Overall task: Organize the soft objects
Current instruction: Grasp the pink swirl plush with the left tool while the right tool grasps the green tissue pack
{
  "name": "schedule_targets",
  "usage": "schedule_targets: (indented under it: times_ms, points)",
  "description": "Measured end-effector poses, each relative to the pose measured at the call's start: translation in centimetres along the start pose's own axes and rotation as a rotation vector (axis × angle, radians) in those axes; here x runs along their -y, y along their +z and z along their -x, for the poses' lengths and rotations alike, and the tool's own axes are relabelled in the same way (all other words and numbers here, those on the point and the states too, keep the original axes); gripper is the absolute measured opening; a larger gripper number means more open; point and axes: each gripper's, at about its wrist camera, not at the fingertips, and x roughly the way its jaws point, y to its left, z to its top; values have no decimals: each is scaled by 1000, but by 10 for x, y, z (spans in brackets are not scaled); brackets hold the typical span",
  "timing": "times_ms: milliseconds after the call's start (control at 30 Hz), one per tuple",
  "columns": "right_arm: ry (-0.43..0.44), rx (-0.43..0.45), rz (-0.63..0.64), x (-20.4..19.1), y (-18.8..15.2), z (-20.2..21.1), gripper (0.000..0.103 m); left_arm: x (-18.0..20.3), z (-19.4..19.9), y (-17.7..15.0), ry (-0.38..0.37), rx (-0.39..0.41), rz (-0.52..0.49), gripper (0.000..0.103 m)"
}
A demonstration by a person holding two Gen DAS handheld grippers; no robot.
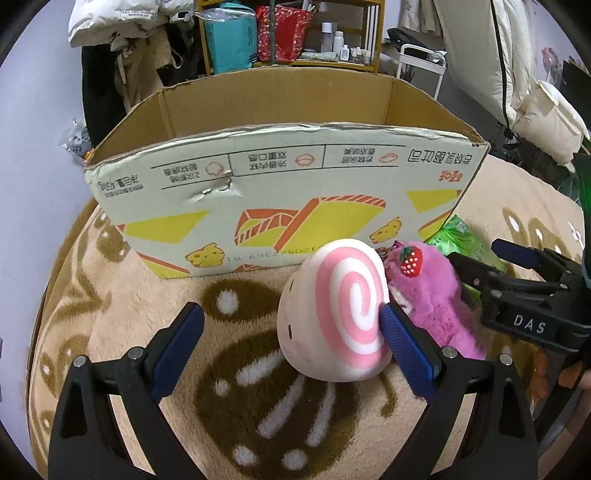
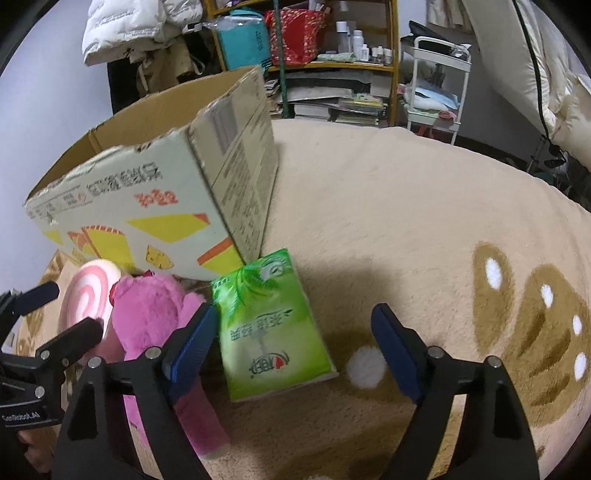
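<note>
A white plush with a pink swirl (image 1: 340,314) lies on the beige rug in front of an open cardboard box (image 1: 280,199). A pink furry bear with a strawberry (image 1: 432,295) lies right beside it, touching. A green tissue pack (image 2: 273,328) lies to the right of the bear, by the box corner (image 2: 229,184). My left gripper (image 1: 291,325) is open; the swirl plush sits against its right finger. My right gripper (image 2: 293,328) is open around the tissue pack, its left finger by the bear (image 2: 155,314). The swirl plush also shows in the right wrist view (image 2: 88,291).
The box stands on a beige rug with brown paw patterns (image 2: 424,221). Behind are a yellow shelf with bags and bottles (image 1: 288,33), a white cart (image 2: 439,85), hanging coats (image 1: 118,55) and white bedding (image 2: 535,55). My right gripper shows in the left wrist view (image 1: 476,262).
</note>
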Motion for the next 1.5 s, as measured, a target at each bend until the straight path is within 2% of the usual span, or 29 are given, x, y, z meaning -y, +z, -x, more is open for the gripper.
schedule_targets:
  times_ms: [400,600,633,700,800,833,1067,1500]
  points:
    - [4,-10,-6,1,1,-4,89,10,2,-2,-30,-14,-37,95]
    - [12,-20,-7,4,1,-7,88,19,-3,-4,9,-21,-72,95]
    - [14,-24,-5,4,1,-8,86,19,-4,-5,12,-25,-72,94]
    - [34,-37,-2,3,0,-10,76,20,-5,-5,18,-29,-72,83]
    - [49,-52,21,-3,-2,-12,66,18,-10,-4,-9,-49,-57,65]
    - [49,-55,30,-5,-2,-12,66,17,-10,-5,-25,-50,-56,54]
    - [33,-56,46,-6,-5,-11,65,14,-7,-6,-34,-47,-44,47]
    - [25,-63,26,-4,-8,-3,63,2,6,-11,19,-27,-1,44]
